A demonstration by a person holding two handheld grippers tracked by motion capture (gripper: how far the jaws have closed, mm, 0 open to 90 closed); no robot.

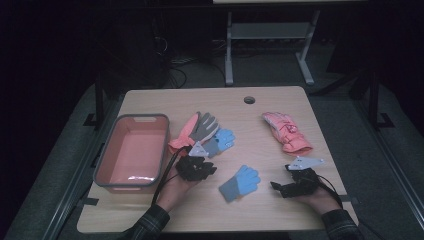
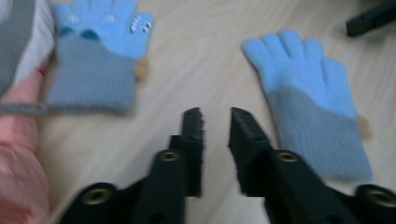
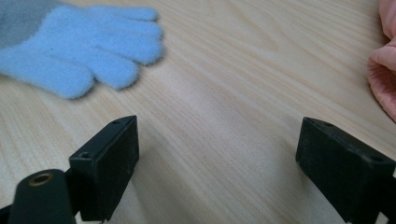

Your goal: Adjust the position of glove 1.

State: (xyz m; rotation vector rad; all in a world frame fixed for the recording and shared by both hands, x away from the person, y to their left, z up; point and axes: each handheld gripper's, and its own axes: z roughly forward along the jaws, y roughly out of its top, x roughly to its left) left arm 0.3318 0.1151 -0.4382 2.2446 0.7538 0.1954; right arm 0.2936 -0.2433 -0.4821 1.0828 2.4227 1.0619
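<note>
Your left claw hovers over bare table with its jaws nearly together, a narrow gap between them and nothing in it. A blue glove lies flat just to that claw's right, fingers pointing away from it, grey cuff nearest the jaws. A second blue glove lies ahead and to the left of the claw, its cuff touching a grey and pink glove at the left edge.

Your right claw has its jaws wide apart over bare wood, holding nothing. The first blue glove sits ahead and to its left; a pink glove lies ahead and to its right.

From above, the left claw sits just beside the glove pile, with a pink bin close on its far left.
</note>
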